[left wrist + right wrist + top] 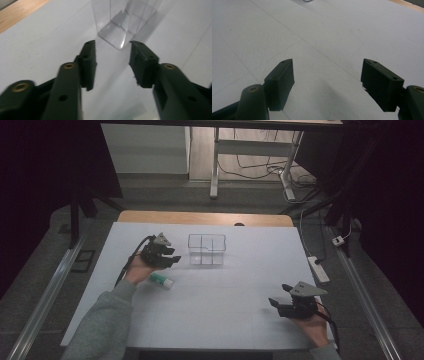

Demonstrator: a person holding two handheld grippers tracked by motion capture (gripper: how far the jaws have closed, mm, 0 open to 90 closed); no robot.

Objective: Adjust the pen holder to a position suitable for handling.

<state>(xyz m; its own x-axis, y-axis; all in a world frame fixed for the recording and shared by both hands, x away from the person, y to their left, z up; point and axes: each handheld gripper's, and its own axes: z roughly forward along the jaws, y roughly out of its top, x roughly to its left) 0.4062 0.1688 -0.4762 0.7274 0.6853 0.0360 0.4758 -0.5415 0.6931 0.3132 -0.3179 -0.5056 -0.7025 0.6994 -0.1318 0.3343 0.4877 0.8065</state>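
Two hand-held grippers over a white table (pixel 210 295), clear box at centre.
Left gripper (pixel 172 259) just left of the clear divided box (pixel 206 249), jaws spread, nothing between them; small white tube (pixel 161 280), maybe green-capped, lies near-left of the box. Right gripper (pixel 276 305) well right and nearer, jaws wide apart, empty.

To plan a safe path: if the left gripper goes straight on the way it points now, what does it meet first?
Most likely the clear divided box: it stands straight ahead of the open left gripper, with bare white table between.
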